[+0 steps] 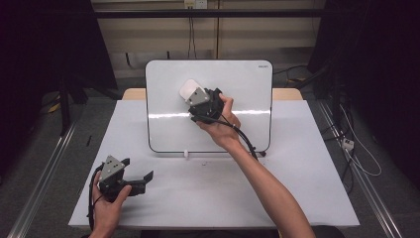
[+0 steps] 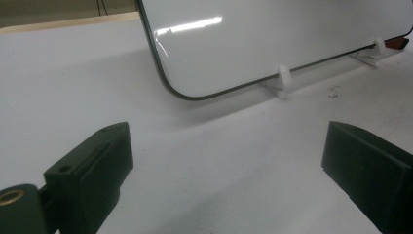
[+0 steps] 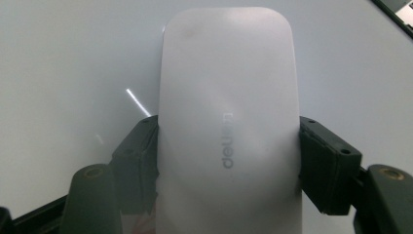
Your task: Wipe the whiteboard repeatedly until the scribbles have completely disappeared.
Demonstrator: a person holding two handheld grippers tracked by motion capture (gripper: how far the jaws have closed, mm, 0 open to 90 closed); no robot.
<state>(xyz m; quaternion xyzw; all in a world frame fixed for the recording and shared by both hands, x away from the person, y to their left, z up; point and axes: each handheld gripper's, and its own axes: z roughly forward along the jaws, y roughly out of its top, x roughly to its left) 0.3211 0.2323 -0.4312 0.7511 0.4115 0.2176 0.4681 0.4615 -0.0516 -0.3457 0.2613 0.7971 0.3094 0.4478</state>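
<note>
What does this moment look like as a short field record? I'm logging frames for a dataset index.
surface: white table
board: white rounded-corner whiteboard, standing on small white plastic feet
held item: white rounded plastic eraser block with faint grey lettering
right tool: shut on the eraser, holding it against the board face
left tool: open, held low over the table's near left part, nothing between its jaws
board marks: none visible
</note>
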